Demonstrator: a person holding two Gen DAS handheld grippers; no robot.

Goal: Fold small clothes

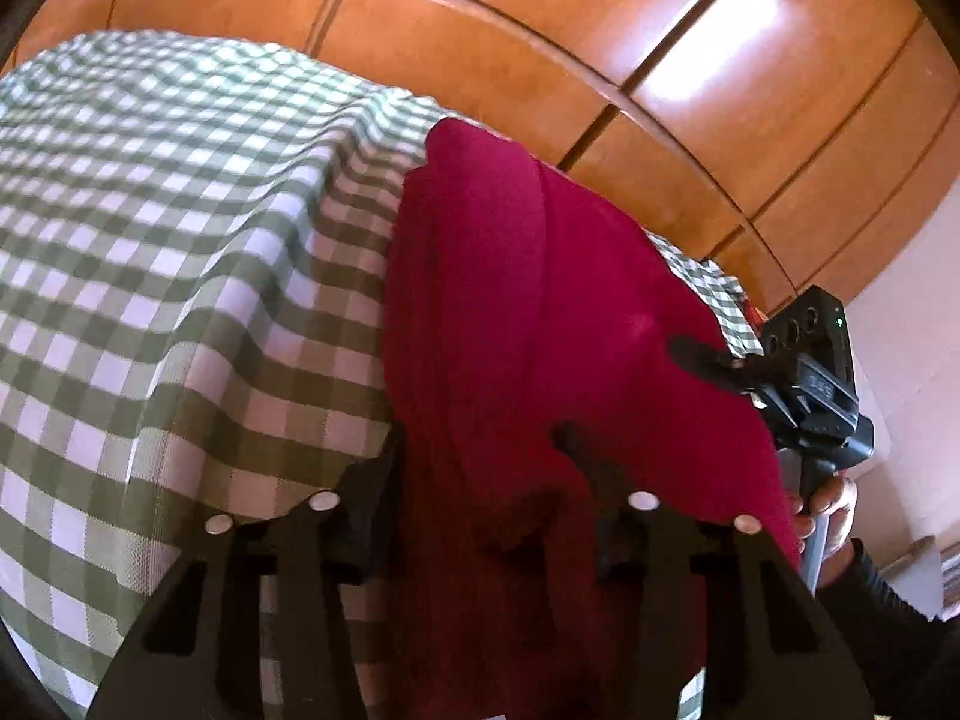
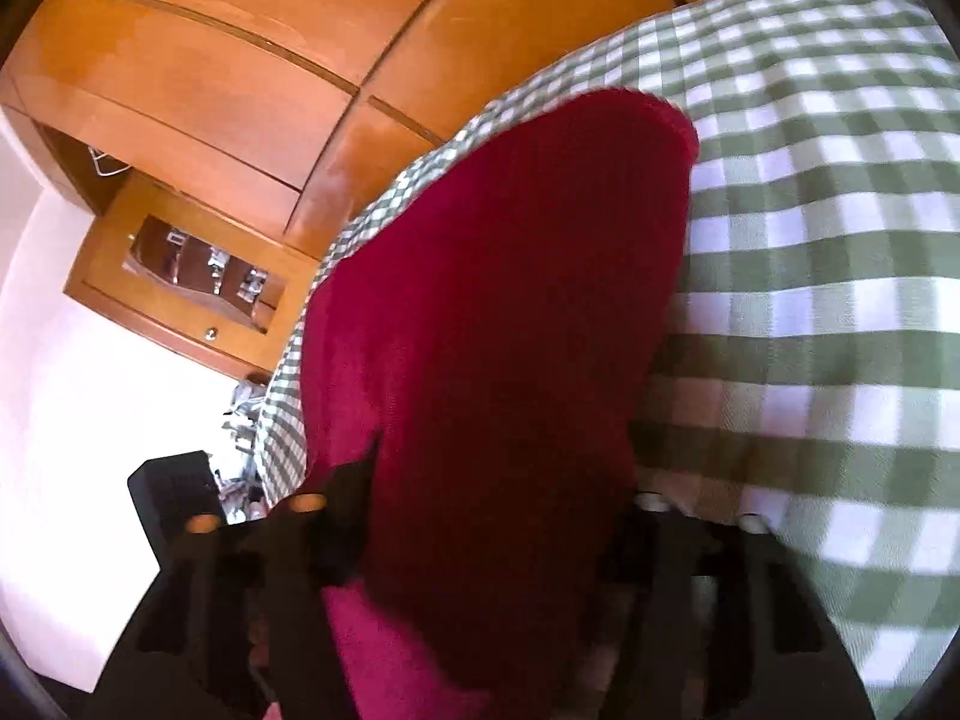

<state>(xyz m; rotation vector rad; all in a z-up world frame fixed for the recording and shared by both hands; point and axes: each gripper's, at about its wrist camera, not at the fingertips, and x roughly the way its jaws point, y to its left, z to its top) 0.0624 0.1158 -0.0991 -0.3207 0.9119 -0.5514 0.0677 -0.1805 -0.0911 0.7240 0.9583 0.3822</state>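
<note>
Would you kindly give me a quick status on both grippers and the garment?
Left gripper and right gripper both astride the red garment, grip unconfirmed. Garment lying on the checked cloth. Nothing in the way.

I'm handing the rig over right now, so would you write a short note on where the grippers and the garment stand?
Left gripper: red garment lies between its fingers at the near edge; whether it is pinched cannot be told.
Right gripper: the same, at the garment's other near end.
The garment lies on the green-checked cloth, running away from both grippers toward the wooden cupboards.
Done: the garment looks doubled lengthwise, though this is uncertain.
Left: probably bring the near edge over to the far end, then smooth it.
</note>
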